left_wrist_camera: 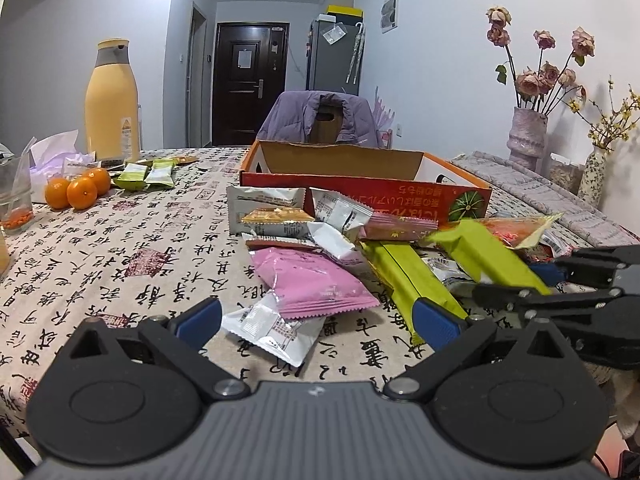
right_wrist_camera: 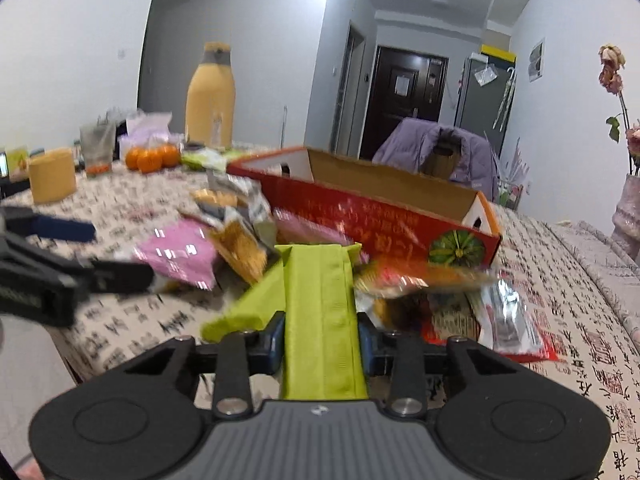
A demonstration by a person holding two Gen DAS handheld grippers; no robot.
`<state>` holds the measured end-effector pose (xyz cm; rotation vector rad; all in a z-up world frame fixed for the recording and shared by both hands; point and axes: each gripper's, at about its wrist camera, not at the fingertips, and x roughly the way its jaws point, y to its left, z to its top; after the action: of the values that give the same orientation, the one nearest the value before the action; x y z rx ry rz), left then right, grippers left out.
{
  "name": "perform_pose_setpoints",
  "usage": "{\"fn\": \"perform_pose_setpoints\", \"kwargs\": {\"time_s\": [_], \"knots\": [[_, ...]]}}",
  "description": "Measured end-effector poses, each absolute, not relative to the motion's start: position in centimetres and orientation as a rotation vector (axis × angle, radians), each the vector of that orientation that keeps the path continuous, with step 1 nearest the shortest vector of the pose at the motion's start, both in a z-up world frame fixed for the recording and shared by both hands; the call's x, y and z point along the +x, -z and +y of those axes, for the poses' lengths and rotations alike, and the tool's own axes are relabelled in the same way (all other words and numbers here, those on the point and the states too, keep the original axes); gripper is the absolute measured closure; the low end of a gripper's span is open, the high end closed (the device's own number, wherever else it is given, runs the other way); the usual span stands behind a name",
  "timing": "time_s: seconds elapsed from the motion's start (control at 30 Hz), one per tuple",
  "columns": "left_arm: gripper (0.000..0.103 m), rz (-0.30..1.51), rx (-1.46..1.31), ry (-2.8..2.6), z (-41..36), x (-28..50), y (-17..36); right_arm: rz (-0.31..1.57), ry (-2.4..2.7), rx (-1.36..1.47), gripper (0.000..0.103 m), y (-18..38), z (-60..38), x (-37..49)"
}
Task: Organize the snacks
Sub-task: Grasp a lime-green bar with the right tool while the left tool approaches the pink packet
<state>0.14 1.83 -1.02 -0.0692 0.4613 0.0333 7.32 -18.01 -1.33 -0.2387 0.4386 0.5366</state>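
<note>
My right gripper (right_wrist_camera: pixel 320 338) is shut on a long green snack packet (right_wrist_camera: pixel 320 300), held lifted over the snack pile; the left wrist view shows the same green packet (left_wrist_camera: pixel 492 256) raised at the right. A second green packet (left_wrist_camera: pixel 412 280) lies on the cloth beneath it. My left gripper (left_wrist_camera: pixel 318 318) stands open low over the table, with a silver packet (left_wrist_camera: pixel 272 328) and a pink packet (left_wrist_camera: pixel 316 280) lying just ahead between its fingers, untouched. Behind the pile sits an open red cardboard box (left_wrist_camera: pixel 360 188), and its inside is mostly hidden.
A tall yellow bottle (left_wrist_camera: pixel 112 100), three oranges (left_wrist_camera: pixel 78 190), a glass (left_wrist_camera: pixel 14 196) and two more green packets (left_wrist_camera: pixel 148 174) stand at the far left. Two flower vases (left_wrist_camera: pixel 526 136) line the right wall. A chair with a purple jacket (left_wrist_camera: pixel 320 118) is behind the box.
</note>
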Motion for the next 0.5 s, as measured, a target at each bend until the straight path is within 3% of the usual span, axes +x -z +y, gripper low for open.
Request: {"fn": "perform_pose_setpoints", "kwargs": {"time_s": [0.5], "knots": [[0.000,0.492,-0.059,-0.064,2.7,1.8,0.4,0.320,-0.476,-0.125,0.068,-3.3,-17.2,8.3]]}}
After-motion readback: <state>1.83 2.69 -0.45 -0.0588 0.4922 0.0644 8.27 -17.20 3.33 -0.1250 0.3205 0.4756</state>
